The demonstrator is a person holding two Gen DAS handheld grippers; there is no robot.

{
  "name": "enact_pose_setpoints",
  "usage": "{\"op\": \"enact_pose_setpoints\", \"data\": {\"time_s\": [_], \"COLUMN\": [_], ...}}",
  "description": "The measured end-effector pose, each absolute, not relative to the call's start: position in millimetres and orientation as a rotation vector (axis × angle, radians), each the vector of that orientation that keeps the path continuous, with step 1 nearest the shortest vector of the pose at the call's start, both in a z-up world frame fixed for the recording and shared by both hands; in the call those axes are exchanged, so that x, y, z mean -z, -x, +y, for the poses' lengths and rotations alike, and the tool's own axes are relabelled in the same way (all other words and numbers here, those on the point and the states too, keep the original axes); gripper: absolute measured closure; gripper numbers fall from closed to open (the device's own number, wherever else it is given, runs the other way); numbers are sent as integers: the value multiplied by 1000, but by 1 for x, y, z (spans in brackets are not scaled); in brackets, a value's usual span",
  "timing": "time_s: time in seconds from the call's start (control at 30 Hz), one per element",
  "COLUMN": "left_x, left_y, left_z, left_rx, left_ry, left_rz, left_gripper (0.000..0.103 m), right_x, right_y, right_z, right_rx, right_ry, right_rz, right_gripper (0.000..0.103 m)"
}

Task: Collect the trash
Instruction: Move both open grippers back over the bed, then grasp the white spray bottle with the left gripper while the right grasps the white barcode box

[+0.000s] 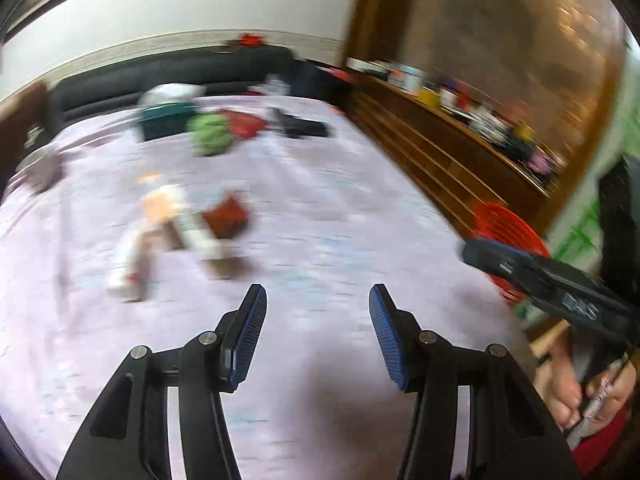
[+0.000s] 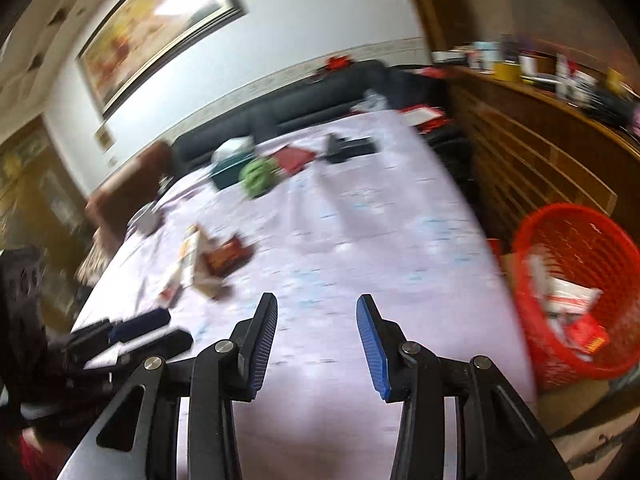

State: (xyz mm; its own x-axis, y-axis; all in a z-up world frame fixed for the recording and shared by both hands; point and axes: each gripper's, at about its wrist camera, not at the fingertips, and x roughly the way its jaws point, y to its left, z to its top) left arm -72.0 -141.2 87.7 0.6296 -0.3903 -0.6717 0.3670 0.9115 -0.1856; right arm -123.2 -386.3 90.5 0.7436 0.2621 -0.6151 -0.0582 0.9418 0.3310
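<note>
Left gripper (image 1: pixel 318 300) hangs above the near part of a bed, blue-padded fingers (image 1: pixel 250 334) spread wide with nothing between them. Right gripper (image 2: pixel 317 308) likewise: fingers well apart, empty, over the near bedsheet (image 2: pixel 380 240), which is pale lilac. Both views are motion-blurred, so small detail is unreliable. In the left wrist view the right gripper shows as a dark body at the right edge, and below it the person's hand (image 1: pixel 588 396) on its handle. In the right wrist view the left gripper's dark fingers show at the lower left. Trash on the bed, left of centre and beyond both grippers: a cluster of loose wrappers and flattened cartons (image 1: pixel 172 232), white and tan, touching or overlapping one another, with a small red-brown packet (image 2: pixel 228 258) at the cluster's right edge. Red mesh wastebasket (image 2: pixel 580 296) stands on the floor beside the bed's right edge, near end; white and red paper scraps already lie inside it. Behind the basket, a slatted wooden cabinet (image 2: pixel 532 152) runs along the right side, its top crowded with small items too blurred to name. Far end of the bed: a dark green box (image 1: pixel 166 122), a green crumpled object (image 1: pixel 210 134), a red flat item (image 2: pixel 294 159), a black object (image 1: pixel 302 126). Beyond them, a dark headboard (image 1: pixel 180 68), white wall, framed picture (image 2: pixel 156 28) at upper left.
</note>
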Motion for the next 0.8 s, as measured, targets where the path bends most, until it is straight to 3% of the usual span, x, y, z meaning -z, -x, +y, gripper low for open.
{"op": "enact_pose_setpoints", "data": {"time_s": [0.17,0.37,0.5,0.6,0.8], "left_x": [-76,-37,-19,-9,-5], "left_y": [33,-22,-46,-58,-60], "left_z": [-61,-31,-32,-32,-26], "left_rx": [244,194,190,172,199], "left_ry": [83,115,121,129,166], "left_rz": [804,900,929,943,904], "left_gripper": [51,52,60,75,75], "right_x": [-86,-82,-82,-81,-77], "right_y": [111,99,91,82,51], "right_z": [-333,-292,-276,-267,-239], "right_rx": [-260,-314,-322,-321,-336], "right_ry": [-235,-176,-138,-119,-58], "right_rz": [751,790,803,814,836], "right_gripper": [58,58,58,58,58]}}
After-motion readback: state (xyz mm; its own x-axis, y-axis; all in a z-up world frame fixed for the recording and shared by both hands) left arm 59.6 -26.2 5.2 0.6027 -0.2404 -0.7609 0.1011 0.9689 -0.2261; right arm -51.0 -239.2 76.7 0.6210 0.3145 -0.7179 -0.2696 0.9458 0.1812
